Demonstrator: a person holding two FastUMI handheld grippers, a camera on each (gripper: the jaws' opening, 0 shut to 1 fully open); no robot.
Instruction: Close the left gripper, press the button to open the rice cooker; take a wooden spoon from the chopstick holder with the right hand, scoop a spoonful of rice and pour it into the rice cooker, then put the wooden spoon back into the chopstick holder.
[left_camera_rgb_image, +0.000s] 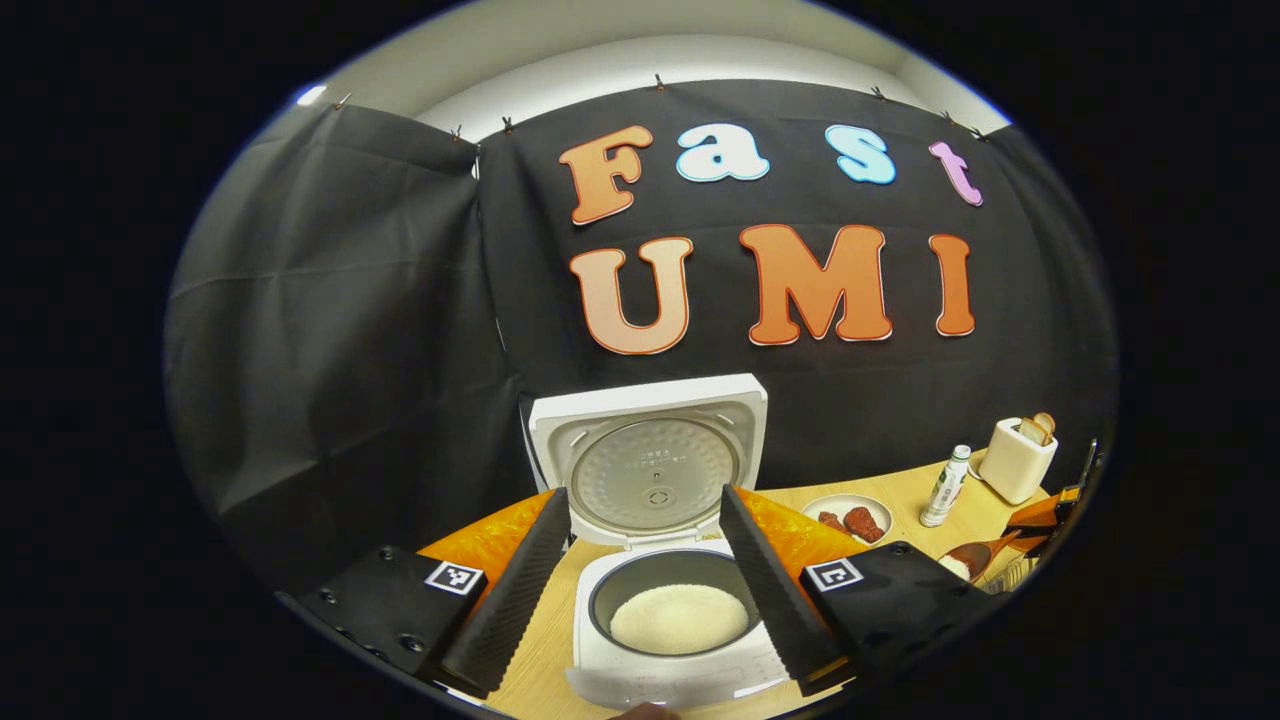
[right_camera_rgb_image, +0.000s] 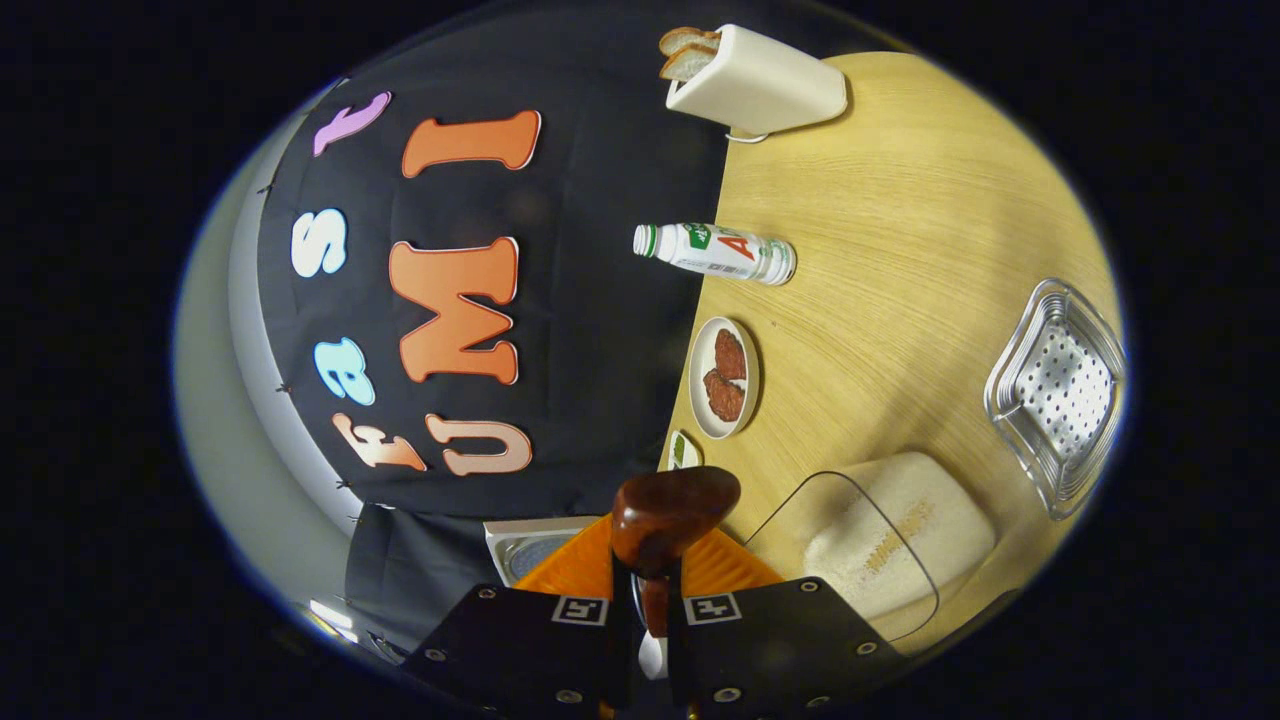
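The white rice cooker (left_camera_rgb_image: 668, 672) stands open, its lid (left_camera_rgb_image: 650, 460) tilted up at the back and white rice (left_camera_rgb_image: 678, 618) lying in the inner pot. My left gripper (left_camera_rgb_image: 643, 492) hovers over the cooker's front, open, with a finger on each side of the pot and nothing held. At the right edge, my right gripper (left_camera_rgb_image: 1045, 520) carries the wooden spoon (left_camera_rgb_image: 972, 556), which seems to hold some rice. In the right gripper view, rolled on its side, my right gripper (right_camera_rgb_image: 650, 585) is shut on the wooden spoon (right_camera_rgb_image: 672, 510). A clear container of rice (right_camera_rgb_image: 880, 550) lies just beyond it.
On the wooden table (right_camera_rgb_image: 900, 200) are a perforated metal basket (right_camera_rgb_image: 1058, 395), a plate of meat (right_camera_rgb_image: 724, 378), a white bottle (right_camera_rgb_image: 715, 252) and a toaster with bread (right_camera_rgb_image: 755, 82). An orange mat (left_camera_rgb_image: 790, 525) lies under the cooker.
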